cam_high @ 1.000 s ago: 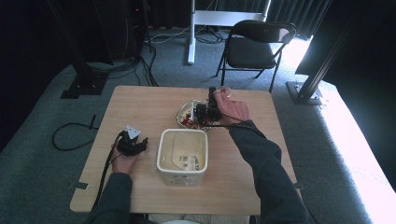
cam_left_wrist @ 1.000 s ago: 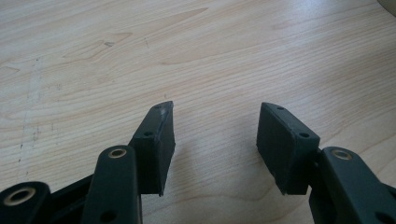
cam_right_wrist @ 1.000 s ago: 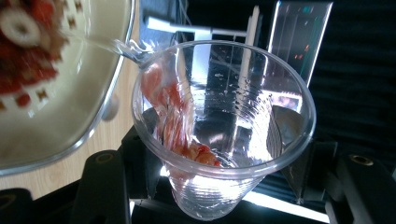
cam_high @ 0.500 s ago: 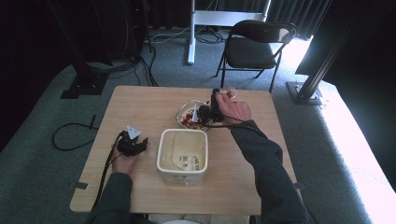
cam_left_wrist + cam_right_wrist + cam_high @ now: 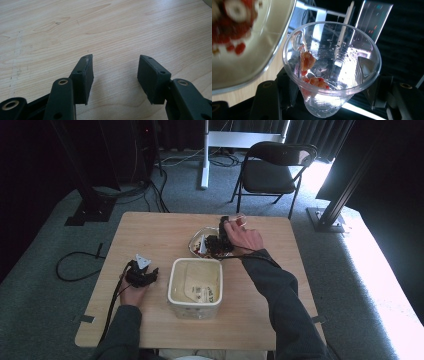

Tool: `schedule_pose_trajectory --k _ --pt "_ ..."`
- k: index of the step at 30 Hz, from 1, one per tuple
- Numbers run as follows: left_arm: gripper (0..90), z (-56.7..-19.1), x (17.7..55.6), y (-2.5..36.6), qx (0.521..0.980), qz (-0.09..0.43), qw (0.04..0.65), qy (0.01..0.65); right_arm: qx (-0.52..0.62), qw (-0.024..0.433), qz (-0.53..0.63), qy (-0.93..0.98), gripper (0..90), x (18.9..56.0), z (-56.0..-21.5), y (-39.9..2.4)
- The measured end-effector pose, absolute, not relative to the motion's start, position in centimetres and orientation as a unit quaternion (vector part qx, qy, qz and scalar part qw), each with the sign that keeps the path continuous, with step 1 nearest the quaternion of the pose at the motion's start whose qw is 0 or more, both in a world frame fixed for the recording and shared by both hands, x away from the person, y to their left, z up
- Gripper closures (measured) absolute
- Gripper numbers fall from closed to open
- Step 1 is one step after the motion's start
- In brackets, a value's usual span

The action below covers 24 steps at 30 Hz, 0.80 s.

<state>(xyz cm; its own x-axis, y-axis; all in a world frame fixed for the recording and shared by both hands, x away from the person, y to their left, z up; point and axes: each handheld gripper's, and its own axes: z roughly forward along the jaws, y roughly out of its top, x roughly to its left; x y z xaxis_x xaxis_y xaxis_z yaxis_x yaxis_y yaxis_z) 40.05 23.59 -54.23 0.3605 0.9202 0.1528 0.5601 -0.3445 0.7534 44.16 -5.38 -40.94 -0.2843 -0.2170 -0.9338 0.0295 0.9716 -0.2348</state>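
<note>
My right gripper [image 5: 332,102] is shut on a clear plastic cup [image 5: 337,57], a jaw on each side of its lower wall. The cup is tipped on its side and several wet red fruit pieces [image 5: 307,61] cling to its inner wall. Its mouth lies next to a glass plate [image 5: 259,65] with red and white pieces on it. In the high view the right gripper [image 5: 220,241] hangs over that plate [image 5: 196,239] at the table's far middle. My left gripper [image 5: 142,273] rests on the wood at the left, and its jaws [image 5: 115,75] are open with nothing between them.
A white square tub [image 5: 195,306] with a paper packet inside stands in the middle of the wooden table [image 5: 150,232], between the two hands. A black folding chair [image 5: 275,170] stands on the carpet beyond the far edge. Cables trail off the table's left side.
The right hand has shifted slightly over the plate with the cup still in its jaws. The left gripper has kept still.
</note>
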Motion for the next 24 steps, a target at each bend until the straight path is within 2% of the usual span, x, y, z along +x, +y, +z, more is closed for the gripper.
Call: schedule_pose_trajectory --k 24 --pt "47.5 -54.2 40.1 23.6 0.766 0.292 0.307 0.484 -0.070 0.587 -0.126 0.796 37.4 44.5 -40.5 -5.4"
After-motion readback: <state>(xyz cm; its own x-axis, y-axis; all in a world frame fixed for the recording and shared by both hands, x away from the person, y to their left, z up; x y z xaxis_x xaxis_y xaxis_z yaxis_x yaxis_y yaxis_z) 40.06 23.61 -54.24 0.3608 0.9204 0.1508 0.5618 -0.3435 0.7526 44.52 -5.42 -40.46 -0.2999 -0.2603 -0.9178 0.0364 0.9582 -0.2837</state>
